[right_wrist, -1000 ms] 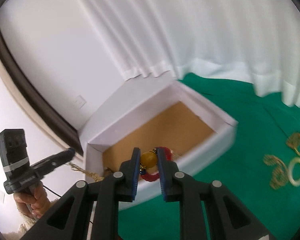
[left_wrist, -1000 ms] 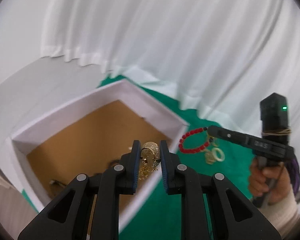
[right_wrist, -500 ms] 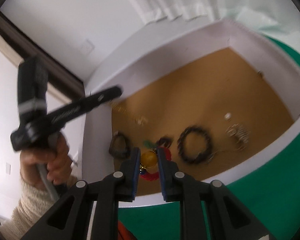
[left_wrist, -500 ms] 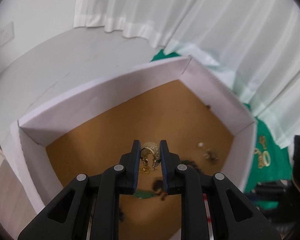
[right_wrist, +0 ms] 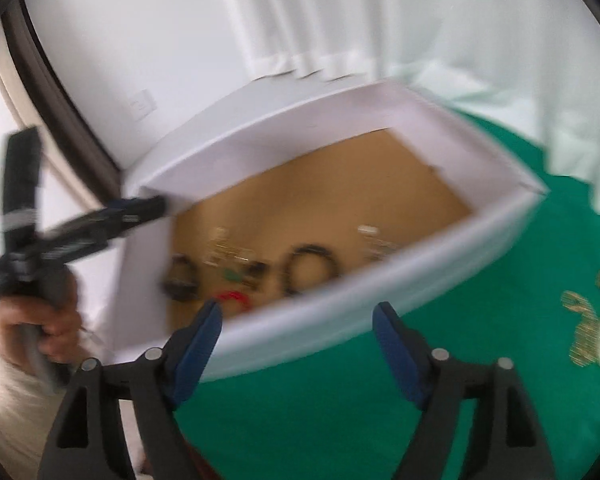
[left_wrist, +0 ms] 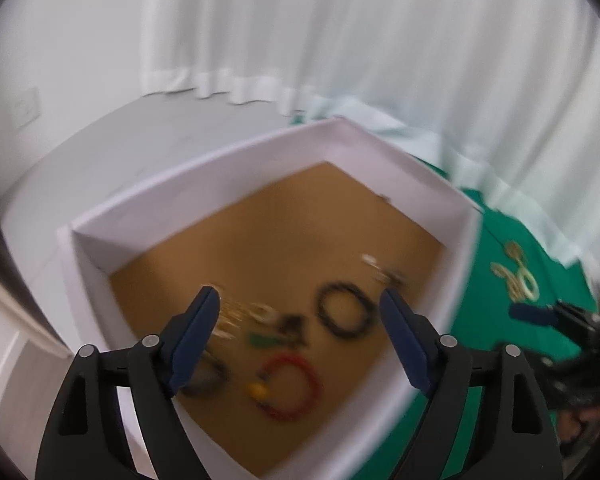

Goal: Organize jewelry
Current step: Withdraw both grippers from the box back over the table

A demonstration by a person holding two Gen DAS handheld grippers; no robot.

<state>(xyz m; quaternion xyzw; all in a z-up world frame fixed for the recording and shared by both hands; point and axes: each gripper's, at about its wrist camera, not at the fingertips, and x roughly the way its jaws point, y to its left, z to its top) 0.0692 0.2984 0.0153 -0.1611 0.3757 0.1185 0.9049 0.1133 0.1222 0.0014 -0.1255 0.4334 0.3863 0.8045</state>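
Left hand-held gripper (left_wrist: 300, 312): jaws opening, wide, nothing gripped, poised over white box (left_wrist: 236, 168). Right hand-held gripper (right_wrist: 298, 322): jaws opening, wide, empty, at box's near wall. Red bracelet (left_wrist: 290, 386) and black bracelet (left_wrist: 344, 314) seen lying on brown box floor. Gold pieces (right_wrist: 592, 324) left on green-clothed counter (right_wrist: 340, 400). White curtain (left_wrist: 380, 40) and wall behind.
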